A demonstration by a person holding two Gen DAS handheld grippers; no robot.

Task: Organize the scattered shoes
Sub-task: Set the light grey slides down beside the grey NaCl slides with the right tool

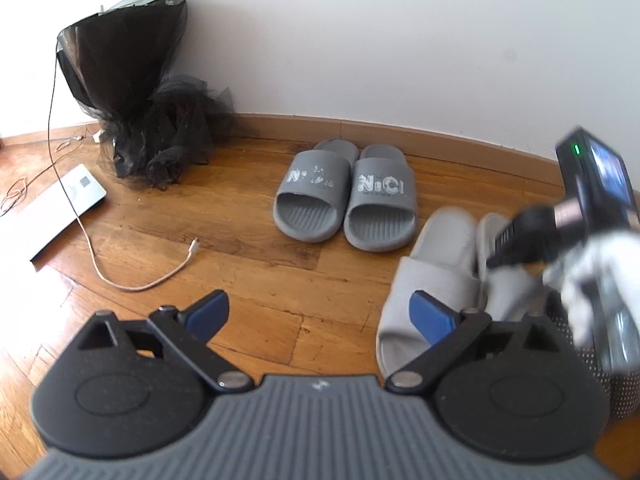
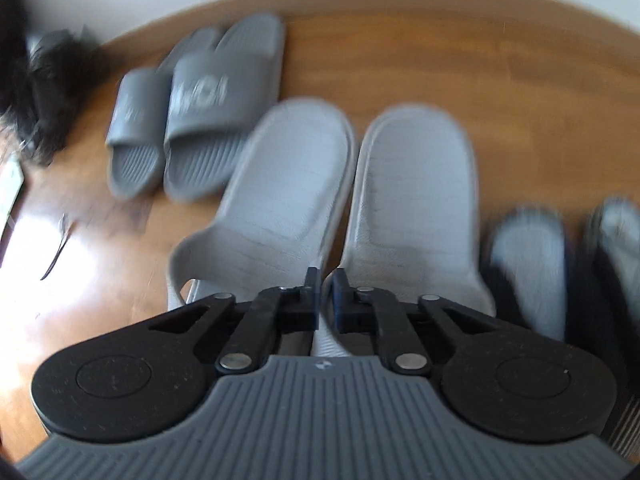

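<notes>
A dark grey pair of slides (image 1: 346,194) stands side by side by the wall; it also shows in the right wrist view (image 2: 192,112). A light grey pair of slippers (image 2: 348,200) lies to its right, heels toward the wall; it shows in the left wrist view (image 1: 436,276) too. My left gripper (image 1: 320,316) is open and empty above the floor, left of the light pair. My right gripper (image 2: 325,280) has its fingers nearly together over the gap between the two light slippers, near their straps; whether it pinches a strap edge is unclear. It appears blurred in the left wrist view (image 1: 516,248).
A dark pair of slippers with grey insoles (image 2: 560,272) lies at the far right. A black mesh bundle (image 1: 140,92) leans in the corner. A white flat device (image 1: 60,212) and a white cable (image 1: 140,280) lie on the wooden floor at left.
</notes>
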